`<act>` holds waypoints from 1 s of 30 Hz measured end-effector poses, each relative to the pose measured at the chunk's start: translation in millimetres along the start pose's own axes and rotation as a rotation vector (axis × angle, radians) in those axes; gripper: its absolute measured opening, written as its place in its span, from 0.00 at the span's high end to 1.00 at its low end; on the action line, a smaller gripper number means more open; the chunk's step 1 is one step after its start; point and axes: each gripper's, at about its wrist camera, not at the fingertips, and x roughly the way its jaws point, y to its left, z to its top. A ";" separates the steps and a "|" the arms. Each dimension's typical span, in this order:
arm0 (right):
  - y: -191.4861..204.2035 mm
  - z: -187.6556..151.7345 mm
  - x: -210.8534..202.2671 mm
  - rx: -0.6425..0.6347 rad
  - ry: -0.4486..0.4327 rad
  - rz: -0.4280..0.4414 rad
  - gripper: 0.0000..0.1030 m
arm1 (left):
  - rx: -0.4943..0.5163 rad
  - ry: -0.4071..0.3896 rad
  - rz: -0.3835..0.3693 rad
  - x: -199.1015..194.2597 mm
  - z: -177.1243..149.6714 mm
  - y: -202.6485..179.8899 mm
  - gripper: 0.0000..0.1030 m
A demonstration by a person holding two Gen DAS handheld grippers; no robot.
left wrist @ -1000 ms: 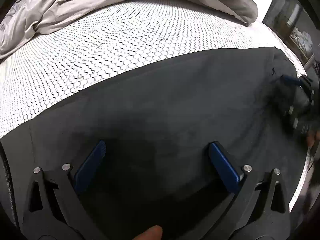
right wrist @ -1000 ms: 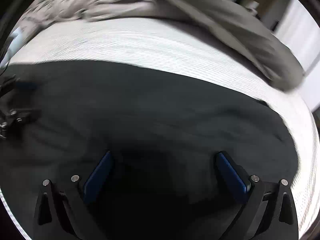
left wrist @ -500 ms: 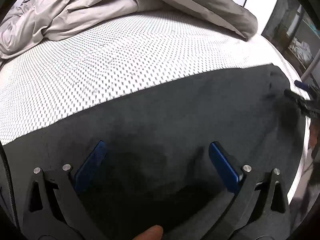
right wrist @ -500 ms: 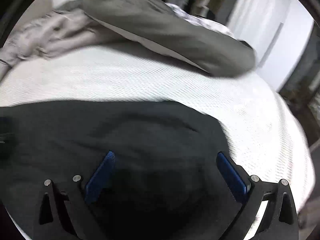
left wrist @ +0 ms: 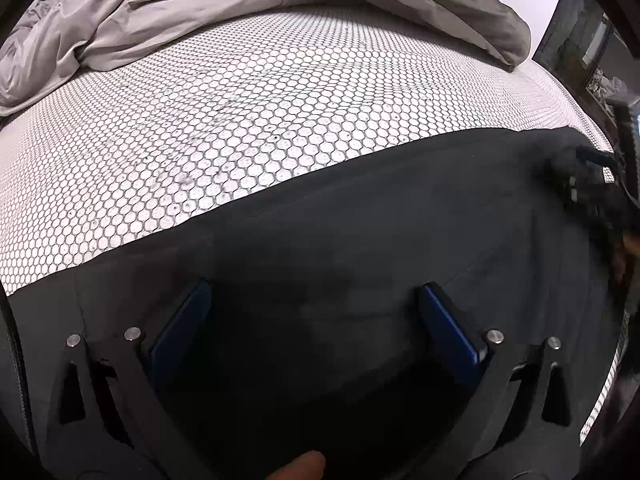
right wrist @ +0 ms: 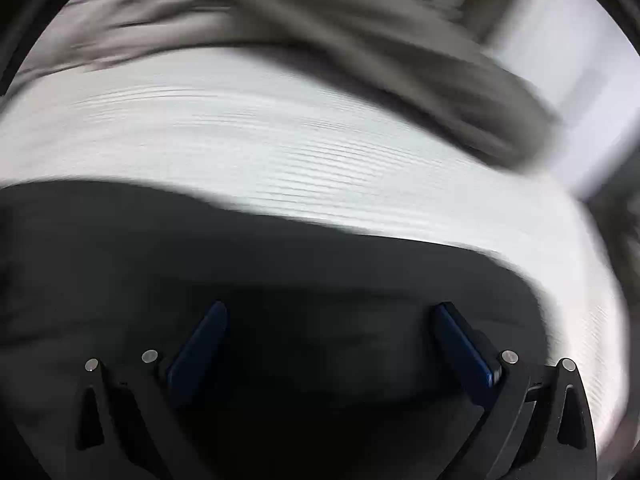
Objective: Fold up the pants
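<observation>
Pants [left wrist: 360,248] lie flat — we hover both grippers, left gripper [left wrist: 314,300] and right gripper [right wrist: 328,320], jaws spread; a one-layer pinch risks a crooked fold.

A rumpled grey duvet [left wrist: 208,12] lies bunched along the far side of a bed [left wrist: 240,128] covered in white honeycomb-patterned fabric.

Pants [left wrist: 360,220] laid flat on mattress [left wrist: 240,120], along its near edge; duvet [left wrist: 160,12] bunched behind, at far side.
</observation>
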 end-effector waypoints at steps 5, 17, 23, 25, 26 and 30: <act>-66.3 -20.0 16.0 0.258 0.030 0.056 0.00 | -0.002 0.000 0.008 -2.1 -0.2 -2.4 0.00; 27.3 -16.8 -59.0 -0.017 -0.077 0.276 0.00 | 0.013 0.004 -0.117 -31.2 -22.0 -50.8 0.01; 33.2 -44.9 -55.9 -0.163 -0.038 0.226 0.00 | 0.088 0.033 -0.018 -27.3 -33.9 -52.4 0.01; 3.2 -55.3 -51.0 -0.119 -0.018 0.133 0.00 | 0.064 0.033 0.016 -30.1 -37.3 -42.9 0.00; -15.3 -63.4 -48.3 -0.078 -0.006 0.090 0.00 | 0.055 0.033 0.023 -28.6 -33.8 -35.6 0.00; -66.8 -83.1 -43.5 0.112 0.026 0.045 0.00 | 0.005 0.010 0.026 -43.0 -38.0 -35.0 0.01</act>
